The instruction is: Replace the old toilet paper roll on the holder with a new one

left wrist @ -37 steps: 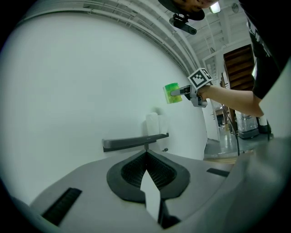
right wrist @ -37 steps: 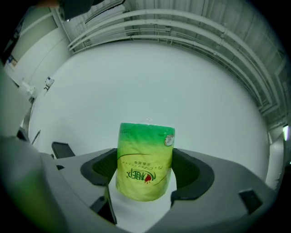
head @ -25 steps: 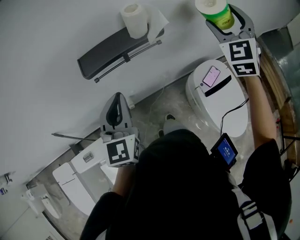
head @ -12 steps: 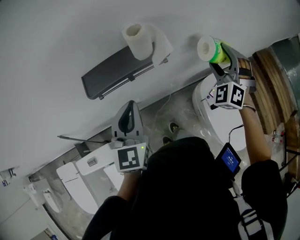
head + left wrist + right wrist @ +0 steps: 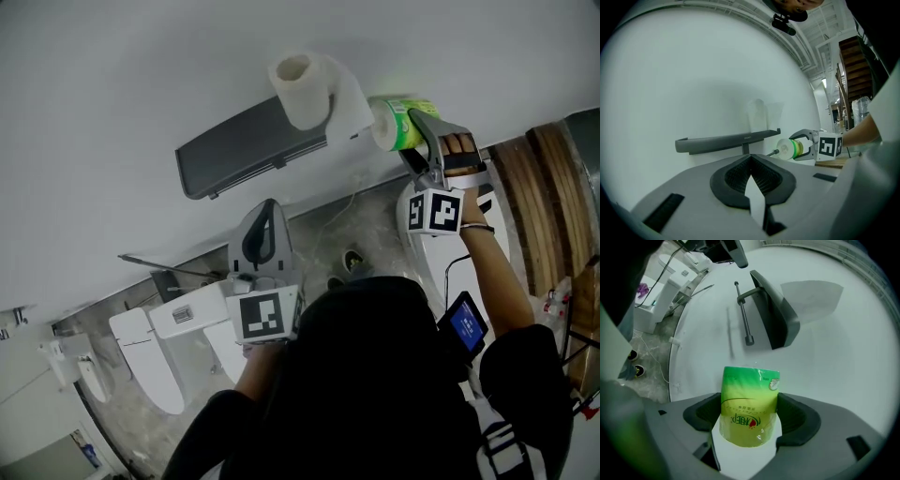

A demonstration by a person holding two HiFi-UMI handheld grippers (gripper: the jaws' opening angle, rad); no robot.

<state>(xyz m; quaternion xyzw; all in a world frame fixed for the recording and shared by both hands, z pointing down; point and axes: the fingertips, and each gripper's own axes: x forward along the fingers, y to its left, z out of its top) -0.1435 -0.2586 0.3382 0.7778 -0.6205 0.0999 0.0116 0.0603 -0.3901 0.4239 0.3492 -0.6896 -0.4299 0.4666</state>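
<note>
The dark grey holder shelf [image 5: 248, 150] hangs on the white wall, and the old white roll [image 5: 302, 86] stands on top of it with a paper tail hanging down. My right gripper [image 5: 412, 131] is shut on the new roll in its green wrapper [image 5: 394, 122], held just right of the shelf's end. In the right gripper view the wrapped roll [image 5: 750, 399] points toward the free tip of the holder's metal rod [image 5: 743, 315]. My left gripper [image 5: 260, 234] hangs lower, below the shelf, shut with nothing in it; its view shows the shelf [image 5: 726, 140] and the new roll [image 5: 790, 148].
A white toilet [image 5: 459, 267] stands under my right arm with a cable beside it. Another white fixture [image 5: 159, 342] sits at the lower left. Wooden steps [image 5: 534, 183] run along the right. A small lit screen [image 5: 466, 323] hangs at the person's waist.
My right gripper has carried the green-wrapped roll left and down, from well right of the holder to just beside the shelf's end. The left gripper has stayed about where it was.
</note>
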